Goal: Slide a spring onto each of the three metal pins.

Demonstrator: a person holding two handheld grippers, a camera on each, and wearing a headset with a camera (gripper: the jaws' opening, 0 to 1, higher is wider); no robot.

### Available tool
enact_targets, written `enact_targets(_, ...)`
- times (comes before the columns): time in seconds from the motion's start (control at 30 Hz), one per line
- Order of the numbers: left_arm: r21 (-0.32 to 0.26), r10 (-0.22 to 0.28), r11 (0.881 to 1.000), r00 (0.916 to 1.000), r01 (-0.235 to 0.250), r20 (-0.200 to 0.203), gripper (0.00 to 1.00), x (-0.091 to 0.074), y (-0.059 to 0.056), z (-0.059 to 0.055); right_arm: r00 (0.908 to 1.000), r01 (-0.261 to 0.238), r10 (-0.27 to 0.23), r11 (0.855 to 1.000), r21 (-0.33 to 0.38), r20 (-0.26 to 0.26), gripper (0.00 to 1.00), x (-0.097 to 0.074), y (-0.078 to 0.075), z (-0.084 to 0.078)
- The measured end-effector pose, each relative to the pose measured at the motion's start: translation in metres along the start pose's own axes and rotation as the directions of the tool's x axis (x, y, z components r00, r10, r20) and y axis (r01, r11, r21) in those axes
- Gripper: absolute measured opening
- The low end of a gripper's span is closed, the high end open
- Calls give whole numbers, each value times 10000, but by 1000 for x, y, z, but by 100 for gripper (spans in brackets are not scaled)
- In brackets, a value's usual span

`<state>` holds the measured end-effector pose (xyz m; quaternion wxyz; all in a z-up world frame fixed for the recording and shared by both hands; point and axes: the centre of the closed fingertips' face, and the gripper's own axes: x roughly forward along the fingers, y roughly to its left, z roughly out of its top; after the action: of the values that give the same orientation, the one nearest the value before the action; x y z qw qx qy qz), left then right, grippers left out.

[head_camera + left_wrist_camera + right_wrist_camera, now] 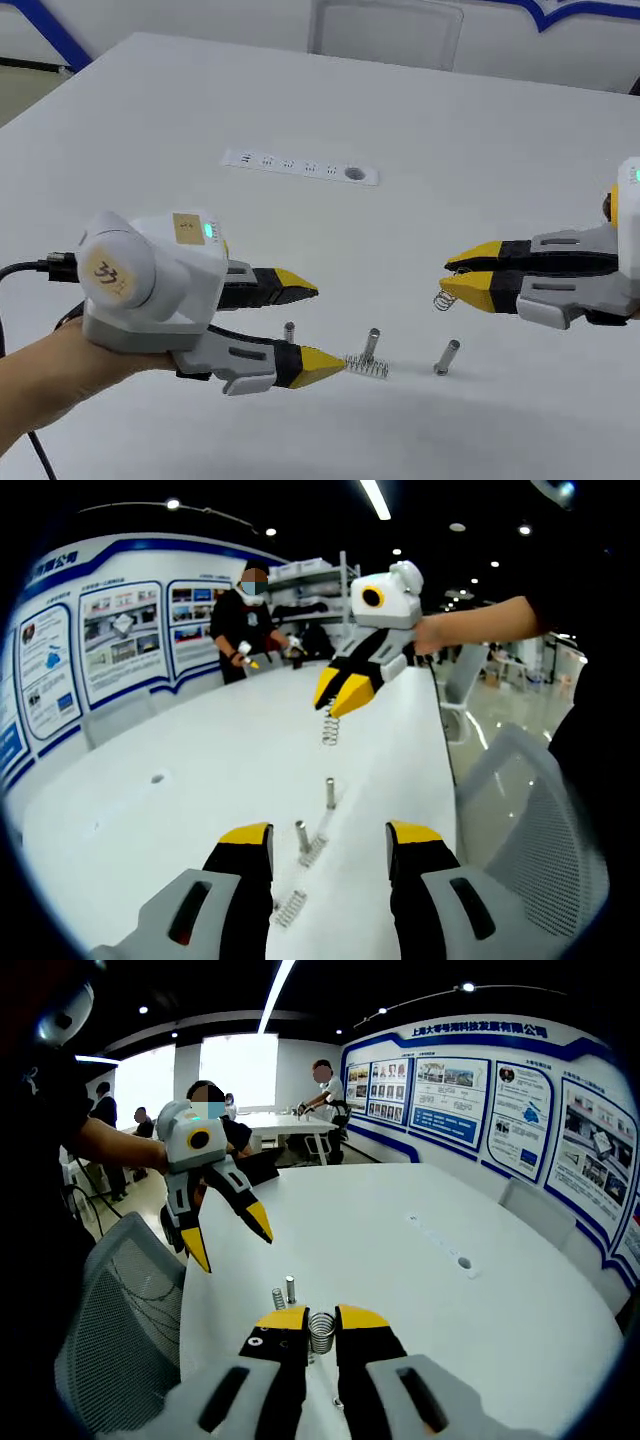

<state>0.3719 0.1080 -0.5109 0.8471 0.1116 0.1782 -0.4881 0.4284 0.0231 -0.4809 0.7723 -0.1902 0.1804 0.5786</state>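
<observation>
A: What is on the white table point(420, 140)?
B: Two grippers hover above it, toward its near edge. The left gripper point(315, 328) gapes, released.
A: And the right gripper point(452, 277)?
B: Clenched on a dangling spring point(444, 299). Three metal pins point(371, 345) stand below; a loose spring point(367, 366) lies just beside the middle one.

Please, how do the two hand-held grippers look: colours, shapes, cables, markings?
The left gripper has a white housing on a grey base, a round white cap with a tan label reading "33", a small green light and a black cable at its rear. Its fingers are black with grey guards and pointed yellow tips. The right gripper has the same fingers.
</observation>
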Motion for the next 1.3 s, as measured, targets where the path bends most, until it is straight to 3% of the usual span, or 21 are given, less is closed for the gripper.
enact_targets(0.43,-309,547,9980,9985,-543,101,55,-10,14,-1,9952,551,-522,9979,342,-824,11,6,-21,-40)
enact_targets(0.97,-701,820,9941,9966,-822,-65,67,-18,22,-10,9872,639,-492,9936,935,-1518,11,21,-28,-83)
enact_targets(1.3,-843,897,9923,9958,-911,-205,72,-21,24,-16,9881,716,-520,9884,1338,-1446,11,23,-30,-89)
